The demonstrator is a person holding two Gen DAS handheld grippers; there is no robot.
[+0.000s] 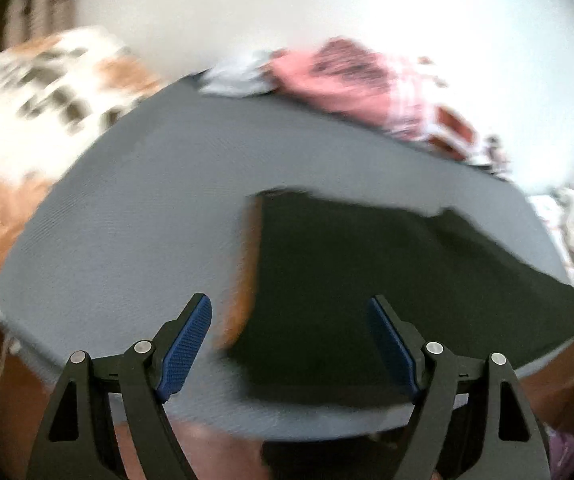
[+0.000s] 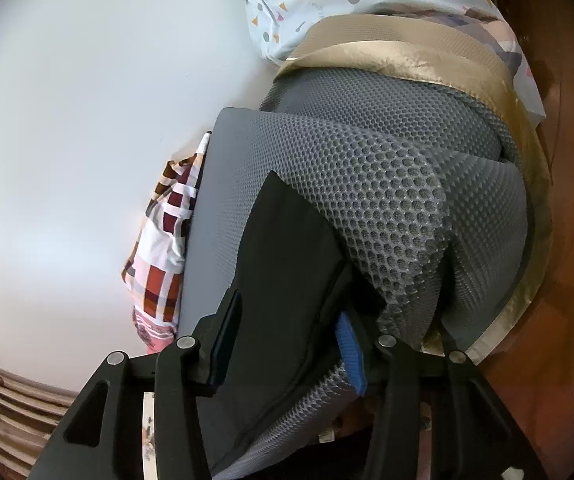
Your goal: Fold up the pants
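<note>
Dark pants on a grey mesh mat, left tongs free, right tongs on the fabric.

Left wrist view, blurred: the left tongs (image 1: 289, 350) stand wide apart with nothing between them, above the black pants (image 1: 367, 280) that lie folded flat on the grey mat (image 1: 147, 208); patterned cloth (image 1: 347, 68) lies beyond the mat. Right wrist view: the right tongs (image 2: 287, 344) are clamped on the pants' edge (image 2: 287, 280), beside a raised fold of the mat (image 2: 387, 200).
</note>
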